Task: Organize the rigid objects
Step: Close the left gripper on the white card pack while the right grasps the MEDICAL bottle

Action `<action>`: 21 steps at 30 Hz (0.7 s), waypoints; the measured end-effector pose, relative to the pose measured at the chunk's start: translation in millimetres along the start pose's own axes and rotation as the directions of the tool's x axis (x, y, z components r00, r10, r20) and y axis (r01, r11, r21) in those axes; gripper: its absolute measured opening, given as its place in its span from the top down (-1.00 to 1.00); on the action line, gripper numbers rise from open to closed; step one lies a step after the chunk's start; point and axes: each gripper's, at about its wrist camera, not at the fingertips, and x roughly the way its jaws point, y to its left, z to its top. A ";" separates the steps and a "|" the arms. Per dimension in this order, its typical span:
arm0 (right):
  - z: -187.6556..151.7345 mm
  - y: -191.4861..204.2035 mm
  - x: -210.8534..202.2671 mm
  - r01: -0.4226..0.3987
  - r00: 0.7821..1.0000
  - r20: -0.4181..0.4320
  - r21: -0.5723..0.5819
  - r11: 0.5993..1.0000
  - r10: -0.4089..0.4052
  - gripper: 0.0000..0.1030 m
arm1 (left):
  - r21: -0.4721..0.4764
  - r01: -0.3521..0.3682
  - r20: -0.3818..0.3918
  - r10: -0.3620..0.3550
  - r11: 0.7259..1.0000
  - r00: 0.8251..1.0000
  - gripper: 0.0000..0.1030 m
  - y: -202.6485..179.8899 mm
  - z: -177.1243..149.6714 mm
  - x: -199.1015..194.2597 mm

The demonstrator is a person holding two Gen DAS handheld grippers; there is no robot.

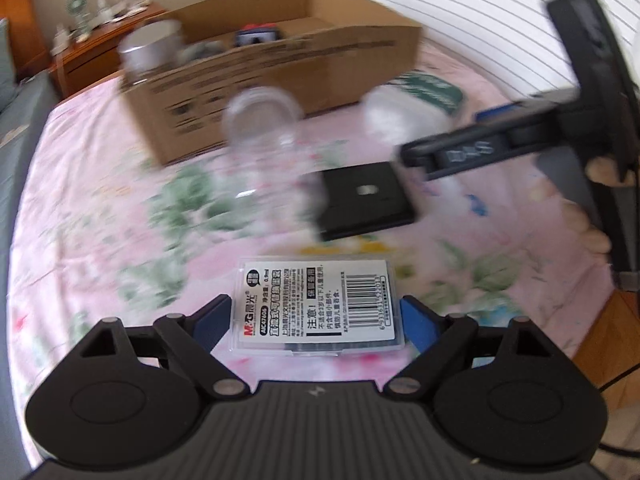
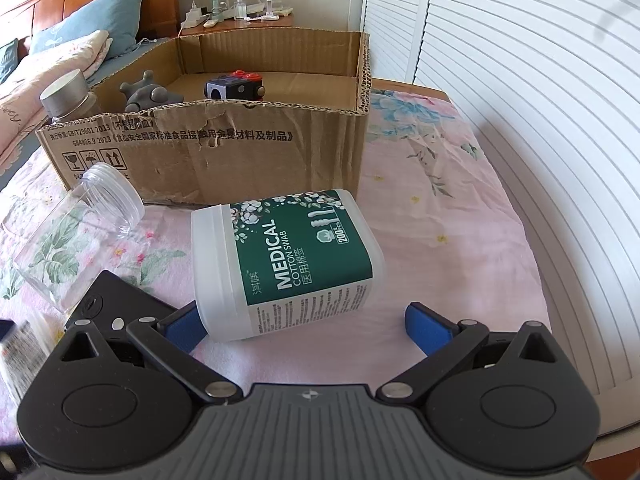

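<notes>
My left gripper (image 1: 316, 318) pinches the flat clear plastic refill case (image 1: 316, 306); my right gripper (image 2: 306, 326) gapes beside the white cotton-swab tub (image 2: 286, 262). Next, the brown cardboard box (image 2: 208, 160).

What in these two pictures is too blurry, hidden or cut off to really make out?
- Left wrist view: motion blur smears the clear jar and cardboard box print.
- Right wrist view: box wall hides the lower part of the grey figure and black gadget.
- Right wrist view: left edge cuts off a blurred labelled item.
- Nightstand items: too small.
</notes>
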 end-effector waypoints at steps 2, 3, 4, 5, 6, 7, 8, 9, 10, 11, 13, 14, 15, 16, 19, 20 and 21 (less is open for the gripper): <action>-1.3 0.4 -0.6 0.000 1.000 0.008 -0.002 1.000 0.000 -1.00 | -0.033 -0.026 0.003 0.027 0.999 1.000 -0.72 14.3 -4.4 -3.1; -2.0 0.5 -0.9 0.000 1.000 0.012 -0.002 1.000 0.000 -1.00 | -0.053 -0.033 0.003 0.033 0.998 0.999 -0.72 21.9 -6.3 -4.2; -2.6 0.6 -1.3 -0.001 1.000 0.014 -0.003 1.000 0.001 -1.00 | -0.076 -0.037 0.003 0.037 0.996 0.999 -0.72 28.9 -8.4 -5.1; -3.0 0.7 -1.6 -0.001 1.000 0.016 -0.003 1.000 0.001 -1.00 | -0.091 -0.044 0.007 0.044 0.995 0.999 -0.72 34.8 -10.5 -6.3; -3.0 0.8 -1.7 -0.001 1.000 0.015 -0.003 1.000 0.001 -1.00 | -0.102 -0.054 0.008 0.055 0.993 0.998 -0.73 39.9 -12.7 -6.6; -2.7 0.9 -1.7 0.000 1.000 0.014 -0.001 1.000 0.000 -1.00 | -0.117 -0.061 0.010 0.063 0.991 0.998 -0.73 43.9 -14.4 -7.7; -3.3 1.0 -1.7 0.001 1.000 0.014 -0.001 1.000 -0.001 -1.00 | -0.130 -0.066 0.013 0.069 0.989 0.998 -0.73 46.7 -15.9 -8.7; -3.1 1.3 -1.8 0.002 1.000 0.013 0.000 1.000 -0.002 -1.00 | -0.135 -0.071 0.015 0.074 0.988 0.997 -0.73 49.7 -16.4 -8.2; -2.9 1.5 -1.7 0.003 1.000 0.010 0.002 1.000 -0.003 -1.00 | -0.134 -0.072 0.017 0.075 0.988 0.997 -0.74 49.9 -16.6 -8.0; -2.4 1.7 -1.6 0.003 1.000 0.009 0.001 1.000 -0.003 -1.00 | -0.134 -0.075 0.020 0.078 0.988 0.997 -0.74 49.3 -16.7 -7.6; -1.8 1.8 -1.3 -0.001 1.000 0.008 -0.005 1.000 0.001 -1.00 | -0.139 -0.078 0.023 0.082 0.987 0.996 -0.77 47.6 -15.1 -6.3; -1.1 1.7 -1.1 -0.005 1.000 0.006 -0.011 1.000 0.005 -1.00 | -0.141 -0.079 0.023 0.083 0.987 0.996 -0.77 47.0 -14.2 -5.6; -0.3 1.4 -0.8 -0.010 1.000 0.002 -0.016 1.000 0.010 -1.00 | -0.142 -0.080 0.023 0.084 0.987 0.996 -0.78 46.4 -13.6 -5.9; 1.0 1.2 -0.2 -0.015 1.000 -0.004 -0.022 1.000 0.015 -1.00 | -0.141 -0.079 0.022 0.083 0.987 0.996 -0.78 45.8 -13.0 -5.8; 7.2 0.4 2.3 -0.041 0.999 -0.031 -0.056 0.998 0.039 -1.00 | -0.140 -0.076 0.025 0.080 0.987 0.996 -0.78 46.2 -13.3 -5.2; 9.5 0.3 3.2 -0.049 0.998 -0.040 -0.067 0.997 0.047 -1.00 | -0.141 -0.075 0.026 0.080 0.987 0.996 -0.78 46.2 -13.7 -4.9; 11.9 0.0 4.3 -0.058 0.997 -0.051 -0.079 0.995 0.055 -1.00 | -0.142 -0.076 0.027 0.081 0.987 0.996 -0.78 45.9 -13.8 -5.0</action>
